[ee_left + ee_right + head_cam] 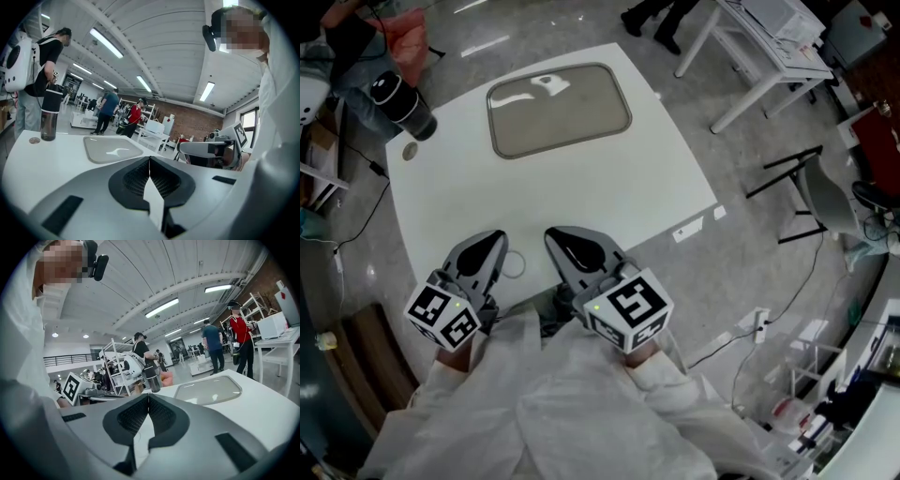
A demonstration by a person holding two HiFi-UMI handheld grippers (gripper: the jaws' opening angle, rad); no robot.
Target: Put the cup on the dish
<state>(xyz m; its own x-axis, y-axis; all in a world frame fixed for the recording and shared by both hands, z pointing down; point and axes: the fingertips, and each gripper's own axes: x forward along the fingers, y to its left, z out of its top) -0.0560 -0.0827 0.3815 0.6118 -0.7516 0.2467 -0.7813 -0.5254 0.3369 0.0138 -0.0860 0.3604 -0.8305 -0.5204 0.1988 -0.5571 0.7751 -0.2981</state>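
A dark cup (403, 105) with a black lid stands at the table's far left corner; it also shows in the left gripper view (48, 115) and the right gripper view (152, 377). The dish (558, 108), a shallow grey rectangular tray, lies empty at the far middle of the white table (609, 187) and appears ahead of both jaws (112, 149) (208, 389). My left gripper (497, 236) (149, 161) and right gripper (553, 234) (148, 397) hover side by side at the near edge, both shut with nothing held, far from cup and dish.
A small round disc (410, 150) lies near the cup. A thin wire loop (516, 265) rests by the left gripper. Other white tables (769, 47), a chair (825, 197) and floor cables stand to the right. Several people stand beyond the table (40, 70).
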